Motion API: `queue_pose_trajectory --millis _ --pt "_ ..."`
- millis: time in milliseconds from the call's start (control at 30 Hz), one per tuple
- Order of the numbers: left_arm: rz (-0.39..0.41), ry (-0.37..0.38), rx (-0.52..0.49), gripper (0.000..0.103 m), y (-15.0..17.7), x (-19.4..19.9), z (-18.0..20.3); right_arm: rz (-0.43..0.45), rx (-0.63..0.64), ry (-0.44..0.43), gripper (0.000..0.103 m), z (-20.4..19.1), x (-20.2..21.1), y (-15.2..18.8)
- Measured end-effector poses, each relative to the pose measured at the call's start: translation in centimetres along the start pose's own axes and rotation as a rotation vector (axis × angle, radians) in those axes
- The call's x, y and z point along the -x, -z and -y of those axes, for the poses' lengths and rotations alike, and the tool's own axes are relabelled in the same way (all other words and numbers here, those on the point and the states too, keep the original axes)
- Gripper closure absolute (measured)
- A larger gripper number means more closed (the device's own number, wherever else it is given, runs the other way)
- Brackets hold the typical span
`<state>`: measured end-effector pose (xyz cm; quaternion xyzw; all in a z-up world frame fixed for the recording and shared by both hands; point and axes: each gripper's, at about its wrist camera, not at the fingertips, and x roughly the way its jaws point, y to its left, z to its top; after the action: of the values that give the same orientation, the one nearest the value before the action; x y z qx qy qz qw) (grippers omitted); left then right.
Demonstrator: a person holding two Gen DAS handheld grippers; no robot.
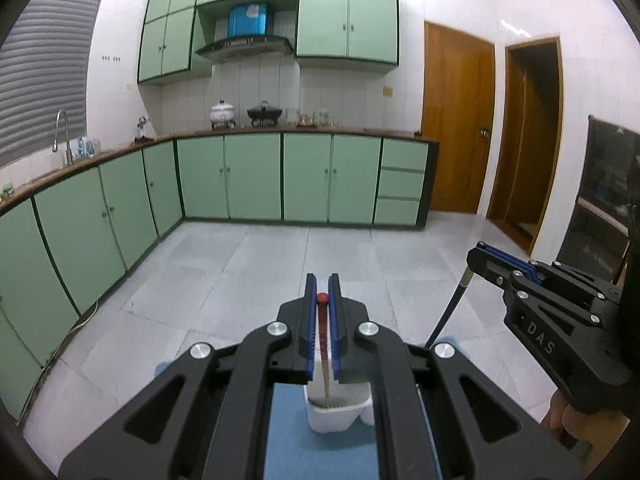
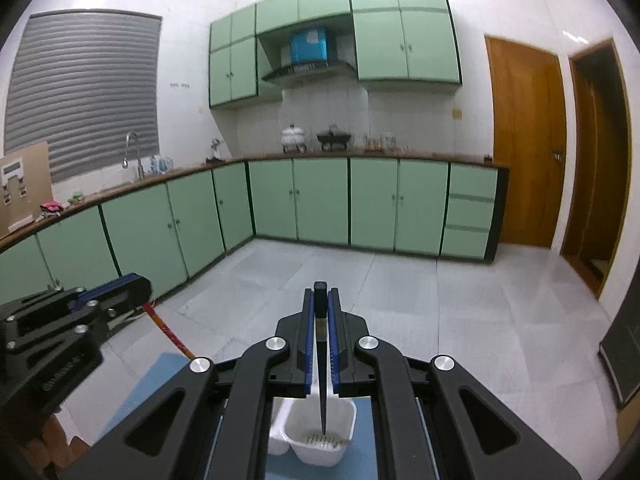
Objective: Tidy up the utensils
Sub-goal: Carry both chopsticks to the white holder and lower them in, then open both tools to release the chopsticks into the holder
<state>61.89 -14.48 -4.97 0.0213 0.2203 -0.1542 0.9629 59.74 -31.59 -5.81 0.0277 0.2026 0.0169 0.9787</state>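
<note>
Seen from the left wrist: left gripper [image 1: 322, 280] clamping a red-topped chopstick [image 1: 322, 332] between blue pads [image 1: 309, 320], the pale lower end pointing down into a white plastic utensil holder [image 1: 332, 420] standing on a blue mat [image 1: 284, 432]; right gripper [image 1: 478, 254] showing at the right edge, pinching a black chopstick [image 1: 450, 308] slanting toward the mat. Seen from the right wrist: right gripper [image 2: 321, 292] closing tight on the black chopstick [image 2: 321, 360], tip hanging inside one compartment of the white holder [image 2: 340, 412], just above its perforated bottom; left gripper [image 2: 138, 280] at the left, gripping the red chopstick [image 2: 170, 332] angling down. Green kitchen cabinets [image 2: 320, 200] lining the far walls.
</note>
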Motion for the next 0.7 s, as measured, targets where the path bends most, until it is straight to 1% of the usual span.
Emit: queue_pose_trajectory --millis 100,167,200,233,300,367,533,600,700 --pt "-0.020 -0.008 -0.011 0.097 1.9 -0.4 -0.2 -0.029 -0.021 0.006 0.096 0.4 -0.7 2.2" --pt "-0.020 -0.015 -0.015 0.096 2.7 0.1 -0.5 -0.022 -0.026 0.016 0.095 0.5 -0.2 3.1" --pt "-0.020 -0.013 -0.017 0.092 3.1 0.6 -0.5 -0.018 -0.028 0.017 0.093 0.5 0.1 3.3" --pt "-0.020 -0.011 -0.017 0.088 3.4 0.9 -0.5 -0.012 -0.031 0.018 0.087 0.5 0.7 3.5" --pt "-0.005 -0.020 -0.021 0.071 3.9 2.3 -0.5 0.005 -0.026 0.020 0.077 0.1 2.1 3.7" --pt "0.016 -0.025 -0.027 0.065 4.1 3.7 -0.4 0.019 -0.019 0.022 0.076 -0.2 3.5 3.8" --pt "0.044 -0.027 -0.026 0.059 5.6 8.9 -0.6 0.050 -0.018 0.010 0.076 -0.7 9.2 5.6" --pt "0.049 -0.029 -0.025 0.056 6.8 11.0 -0.8 0.055 0.000 0.015 0.076 -1.0 11.4 6.8" --pt "0.043 -0.031 -0.031 0.056 9.7 14.5 -0.8 0.047 0.023 0.029 0.076 -1.4 14.8 9.4"
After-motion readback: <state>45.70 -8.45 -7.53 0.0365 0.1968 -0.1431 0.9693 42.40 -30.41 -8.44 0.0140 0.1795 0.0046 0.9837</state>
